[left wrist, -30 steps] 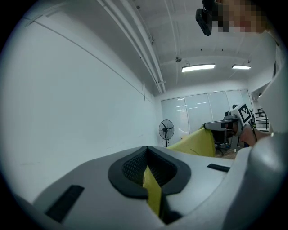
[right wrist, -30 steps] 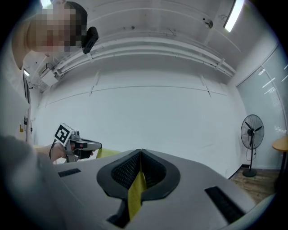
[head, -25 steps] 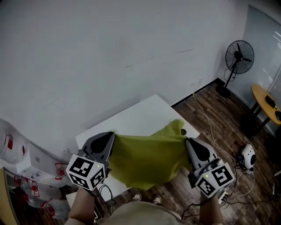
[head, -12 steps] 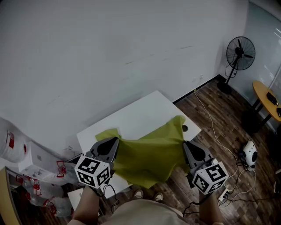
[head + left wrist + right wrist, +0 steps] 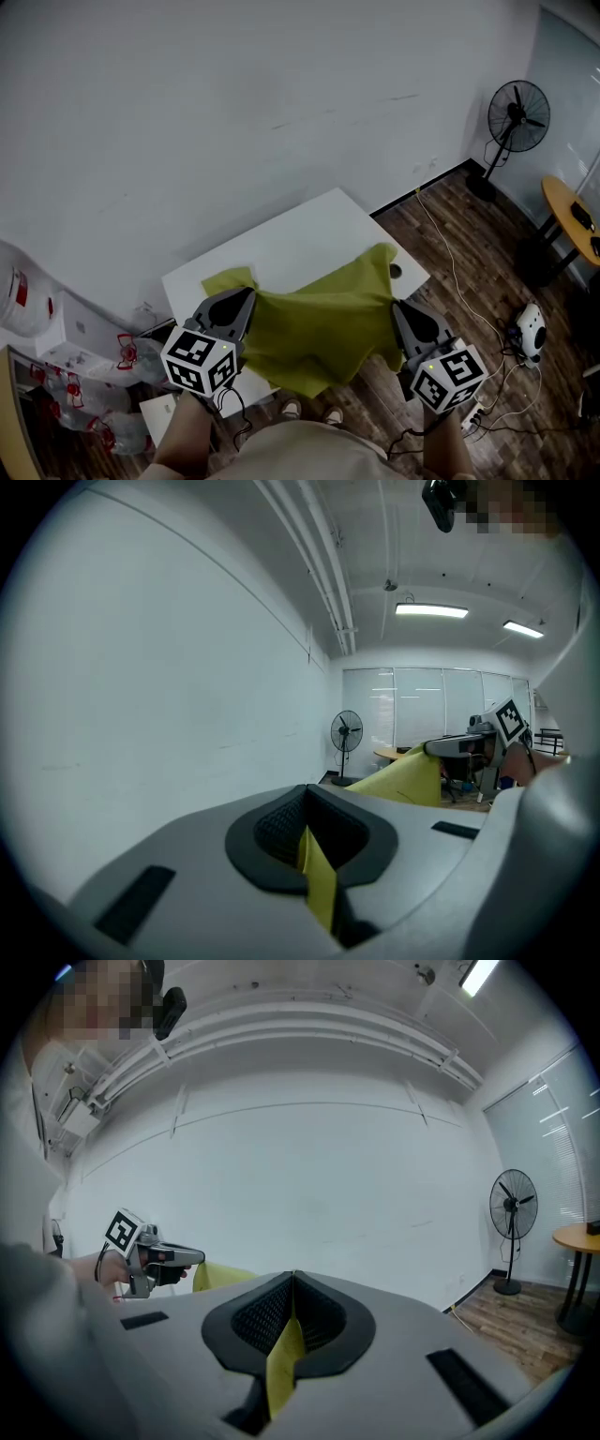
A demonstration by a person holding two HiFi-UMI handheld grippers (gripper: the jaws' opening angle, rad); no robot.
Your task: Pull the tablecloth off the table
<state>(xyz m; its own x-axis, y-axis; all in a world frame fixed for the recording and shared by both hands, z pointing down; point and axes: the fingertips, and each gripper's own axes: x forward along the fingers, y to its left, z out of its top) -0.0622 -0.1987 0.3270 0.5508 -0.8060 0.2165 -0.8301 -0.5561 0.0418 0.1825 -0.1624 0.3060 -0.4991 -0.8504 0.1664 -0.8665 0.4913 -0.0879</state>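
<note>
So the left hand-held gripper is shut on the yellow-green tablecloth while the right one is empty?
No: the right hand-held gripper is also shut on the tablecloth, as the right gripper view shows. The left hand-held gripper does grip it.

A plain white wall rises ahead of the jaws of the left gripper and the right gripper. Right of the right jaws, a dark wood plank floor carries a black pedestal fan by the wall and a round yellow-topped table. Overhead, strip lights glow beside ceiling pipes. Glazed panels close the far end.
</note>
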